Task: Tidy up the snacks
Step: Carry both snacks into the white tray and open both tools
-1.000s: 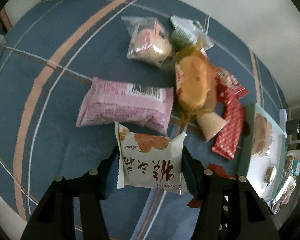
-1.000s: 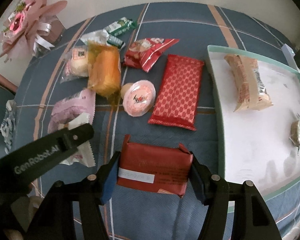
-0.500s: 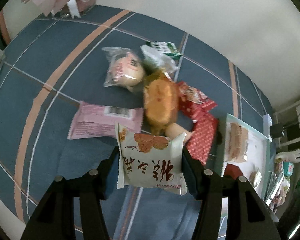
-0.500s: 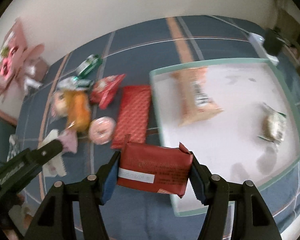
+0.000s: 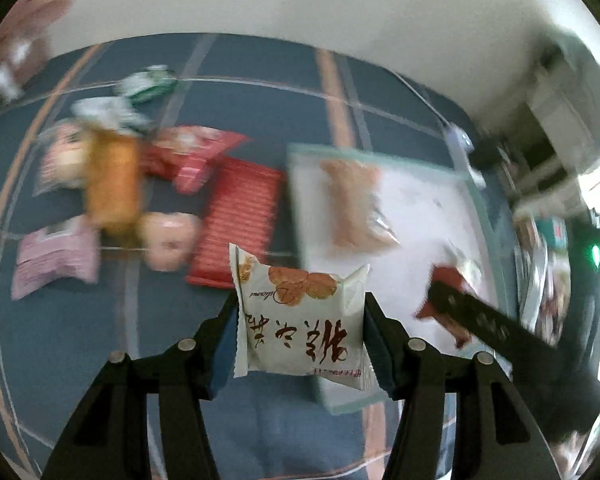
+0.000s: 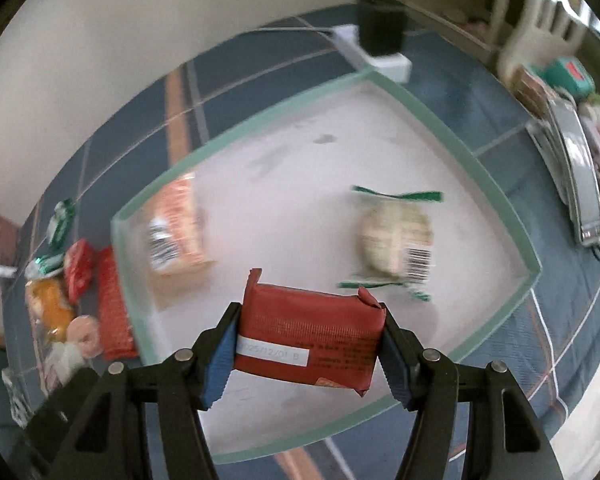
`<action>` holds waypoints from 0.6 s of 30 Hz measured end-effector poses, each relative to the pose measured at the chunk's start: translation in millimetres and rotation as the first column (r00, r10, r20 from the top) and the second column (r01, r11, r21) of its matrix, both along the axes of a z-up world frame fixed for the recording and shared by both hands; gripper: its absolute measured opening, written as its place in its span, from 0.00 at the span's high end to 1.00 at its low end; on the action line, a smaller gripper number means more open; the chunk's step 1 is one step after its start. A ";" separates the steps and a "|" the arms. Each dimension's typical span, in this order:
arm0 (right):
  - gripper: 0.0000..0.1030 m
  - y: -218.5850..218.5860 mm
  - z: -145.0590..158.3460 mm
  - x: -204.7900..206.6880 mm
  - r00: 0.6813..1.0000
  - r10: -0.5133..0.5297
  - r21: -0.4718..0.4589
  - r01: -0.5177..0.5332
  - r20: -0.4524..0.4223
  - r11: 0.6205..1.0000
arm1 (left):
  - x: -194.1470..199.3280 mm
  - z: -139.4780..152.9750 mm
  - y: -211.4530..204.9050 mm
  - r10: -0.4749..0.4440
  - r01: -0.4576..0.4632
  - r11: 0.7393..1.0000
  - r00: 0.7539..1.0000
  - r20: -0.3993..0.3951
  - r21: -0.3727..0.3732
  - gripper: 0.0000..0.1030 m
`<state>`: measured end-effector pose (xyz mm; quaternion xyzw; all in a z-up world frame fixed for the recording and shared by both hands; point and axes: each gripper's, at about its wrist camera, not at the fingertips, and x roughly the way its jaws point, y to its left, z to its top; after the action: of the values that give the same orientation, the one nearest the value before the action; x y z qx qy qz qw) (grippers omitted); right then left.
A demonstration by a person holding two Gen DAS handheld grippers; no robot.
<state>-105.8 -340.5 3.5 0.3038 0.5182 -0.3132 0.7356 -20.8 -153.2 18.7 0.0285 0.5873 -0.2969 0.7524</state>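
On the left of the bench [image 5: 260, 92], which is covered by a blue plaid cloth, the loose snacks are lying in a cluster: a pink packet [image 5: 52, 256], an orange bun [image 5: 114, 180], a round pink sweet [image 5: 168, 236], green wrappers [image 5: 146, 84] and a long red bar [image 5: 240, 220]; they are being left there, it is judged, as the pile not yet sorted. Further right, a white pouch [image 5: 300, 320] is being held by the left gripper [image 5: 300, 344], the jaws being clamped on its two side edges so that it is hanging flat and printed face up; it is being carried over the near left rim of the tray [image 5: 480, 208], partly over cloth and partly over tray. The grip on the edges is probably being used so that the soft contents are not crushed. Inside the tray an orange packet [image 6: 176, 232] is lying by the left wall and a green-ended round cake [image 6: 396, 240] is lying toward the right, well apart, so the middle is being kept free. Over that free middle a red brick-shaped pack [image 6: 308, 336] is being held by the right gripper [image 6: 308, 348], its jaws being pressed against the short ends, label toward the camera. Both packs are judged to be on their way into the tray, neither yet being set down. The surroundings are blurred in both views, so finer detail cannot be told.
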 end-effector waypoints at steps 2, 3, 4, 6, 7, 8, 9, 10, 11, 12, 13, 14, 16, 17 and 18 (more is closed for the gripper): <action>0.35 -9.1 -6.7 -5.8 1.000 -0.026 0.016 0.026 -0.013 1.000 | -10.4 -4.2 -15.9 -0.047 0.047 0.999 0.999 -0.004 0.007 0.43; 0.35 -13.8 -10.2 -9.2 0.999 -0.039 0.028 0.039 -0.017 0.999 | -12.7 -7.3 -22.9 -0.060 0.060 0.998 0.998 -0.003 0.012 0.43; 0.35 -17.4 -12.6 -11.7 0.999 -0.048 0.035 0.048 -0.020 0.998 | -15.9 -11.2 -30.0 -0.078 0.078 0.997 0.997 -0.001 0.021 0.43; 0.35 -25.1 -16.4 -18.1 0.997 -0.072 0.042 0.073 -0.027 0.996 | -20.0 -15.3 -38.1 -0.094 0.094 0.995 0.996 0.005 0.031 0.43; 0.35 -27.7 -17.4 -20.3 0.996 -0.079 0.040 0.080 -0.030 0.996 | -21.2 -17.7 -42.2 -0.103 0.103 0.994 0.995 0.007 0.034 0.43; 0.35 -31.2 -18.9 -23.2 0.995 -0.090 0.038 0.091 -0.036 0.995 | -22.1 -20.0 -46.0 -0.110 0.110 0.993 0.994 0.009 0.035 0.43; 0.35 -33.7 -20.3 -25.1 0.994 -0.098 0.038 0.100 -0.040 0.994 | -22.6 -21.5 -48.6 -0.115 0.115 0.993 0.993 0.011 0.034 0.43; 0.35 -36.7 -22.1 -27.8 0.993 -0.109 0.041 0.110 -0.042 0.993 | -23.1 -23.2 -51.3 -0.120 0.120 0.992 0.993 0.013 0.032 0.42; 0.35 -35.7 -24.3 -31.9 0.993 -0.115 0.044 0.116 -0.040 0.992 | -23.3 -24.1 -53.0 -0.124 0.123 0.992 0.992 0.015 0.031 0.42; 0.35 -37.2 -25.6 -33.1 0.992 -0.120 0.049 0.122 -0.038 0.991 | -23.5 -25.3 -54.5 -0.129 0.128 0.991 0.992 0.019 0.029 0.42; 0.35 -38.1 -27.2 -32.1 0.992 -0.123 0.053 0.125 -0.037 0.991 | -24.2 -25.0 -54.9 -0.131 0.131 0.991 0.991 0.022 0.027 0.42; 0.35 -38.7 -27.3 -33.7 0.991 -0.125 0.055 0.127 -0.036 0.990 | -24.9 -26.0 -57.1 -0.134 0.133 0.991 0.991 0.025 0.026 0.42; 0.35 -37.9 -27.2 -34.4 0.991 -0.126 0.058 0.128 -0.035 0.990 | -25.8 -27.0 -59.5 -0.140 0.139 0.990 0.990 0.026 0.014 0.40; 0.35 -37.1 -27.2 -33.2 0.991 -0.127 0.057 0.129 -0.034 0.990 | -25.7 -27.3 -59.7 -0.141 0.141 0.990 0.990 0.022 0.006 0.37; 0.35 -36.8 -27.4 -34.0 0.992 -0.125 0.057 0.127 -0.034 0.990 | -25.4 -27.2 -59.1 -0.138 0.138 0.990 0.990 0.016 -0.001 0.31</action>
<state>-139.8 -377.3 -23.9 0.3527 0.5182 -0.3484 0.6969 -46.2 -212.3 -8.5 0.0707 0.5774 -0.3488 0.7348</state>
